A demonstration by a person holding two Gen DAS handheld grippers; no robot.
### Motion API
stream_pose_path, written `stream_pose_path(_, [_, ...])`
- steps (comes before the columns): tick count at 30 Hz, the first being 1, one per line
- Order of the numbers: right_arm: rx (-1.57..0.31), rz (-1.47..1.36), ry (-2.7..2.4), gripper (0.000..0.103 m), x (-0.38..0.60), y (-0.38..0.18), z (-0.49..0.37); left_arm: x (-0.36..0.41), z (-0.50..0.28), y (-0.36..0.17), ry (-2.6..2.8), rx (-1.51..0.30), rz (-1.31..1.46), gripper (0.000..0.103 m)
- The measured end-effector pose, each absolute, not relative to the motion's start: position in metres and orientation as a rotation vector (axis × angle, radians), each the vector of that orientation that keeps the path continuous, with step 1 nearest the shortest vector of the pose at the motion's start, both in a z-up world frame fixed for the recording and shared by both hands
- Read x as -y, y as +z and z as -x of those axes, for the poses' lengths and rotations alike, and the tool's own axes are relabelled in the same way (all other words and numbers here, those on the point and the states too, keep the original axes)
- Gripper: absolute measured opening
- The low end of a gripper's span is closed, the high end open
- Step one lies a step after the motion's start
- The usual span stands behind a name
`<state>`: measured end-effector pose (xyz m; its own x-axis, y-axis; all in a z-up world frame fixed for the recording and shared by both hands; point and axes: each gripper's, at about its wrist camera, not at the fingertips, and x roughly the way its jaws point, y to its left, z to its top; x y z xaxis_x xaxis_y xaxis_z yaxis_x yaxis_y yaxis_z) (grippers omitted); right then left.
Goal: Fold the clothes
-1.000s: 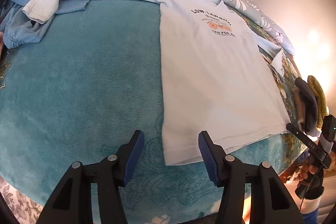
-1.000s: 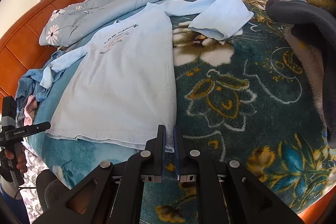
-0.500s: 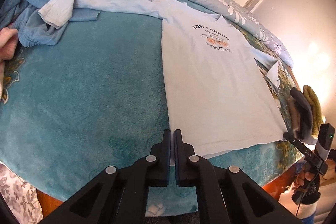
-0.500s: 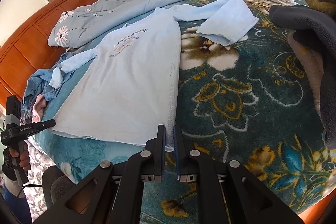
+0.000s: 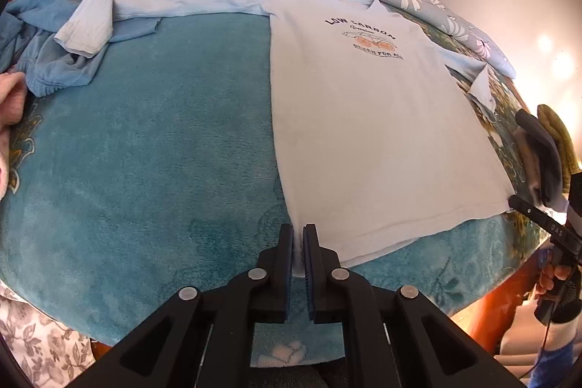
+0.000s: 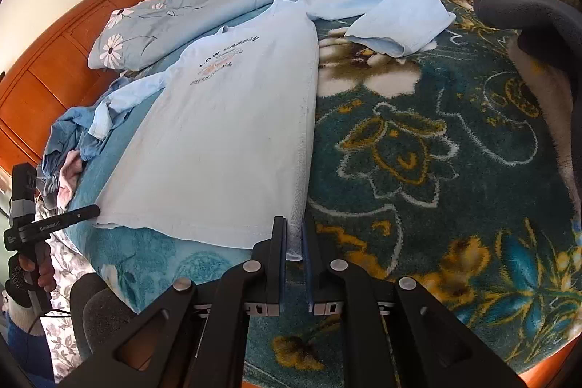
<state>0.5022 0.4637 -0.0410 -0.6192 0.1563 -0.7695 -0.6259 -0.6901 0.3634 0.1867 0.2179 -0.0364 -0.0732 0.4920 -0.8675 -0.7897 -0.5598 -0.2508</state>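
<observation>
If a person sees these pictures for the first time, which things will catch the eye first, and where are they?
The pale blue long-sleeved shirt with dark printed lettering lies flat, face up, across the middle of the bed. The left claw and the right claw are each shut on a bottom corner of its hem. It lies on the teal plush blanket with large flower patterns; a crumpled heap of blue clothes sits beyond the shirt's left sleeve.
</observation>
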Motion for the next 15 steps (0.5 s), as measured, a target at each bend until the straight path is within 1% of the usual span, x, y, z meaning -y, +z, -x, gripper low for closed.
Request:
stream_pose_path(1, [-0.876,1.002,2.324,0.01,-0.464,-0.038,-0.504,-0.215,-0.187,-0.03,1.794,-0.376,1.251,0.022])
stream_pose_path(2, [-0.86,0.984,2.333,0.014,-0.466,-0.032,-0.505,-0.21,-0.186,-0.023,1.823,-0.386,1.223,0.036])
stream_pose_path(3, [-0.836,0.965,2.339,0.019,-0.468,-0.025,-0.506,-0.207,-0.183,-0.013,1.857,-0.389,1.194,0.045])
stream_pose_path(4, [-0.804,0.956,2.343,0.021,-0.474,-0.019,-0.504,-0.207,-0.18,-0.005,1.885,-0.382,1.166,0.048])
stream_pose_path(6, [-0.729,0.951,2.35,0.033,-0.49,-0.006,-0.495,-0.21,-0.172,0.011,1.94,-0.365,1.11,0.061])
stream_pose_path(9, [-0.612,0.965,2.328,0.043,-0.525,0.006,-0.47,-0.226,-0.163,0.027,1.983,-0.315,1.041,0.066])
stream_pose_path(11, [-0.531,1.01,2.276,0.046,-0.555,0.004,-0.45,-0.24,-0.158,0.031,2.0,-0.284,1.029,0.067])
stream_pose_path(15, [-0.41,1.115,2.191,0.046,-0.596,-0.017,-0.412,-0.269,-0.149,0.032,2.018,-0.213,1.007,0.067])
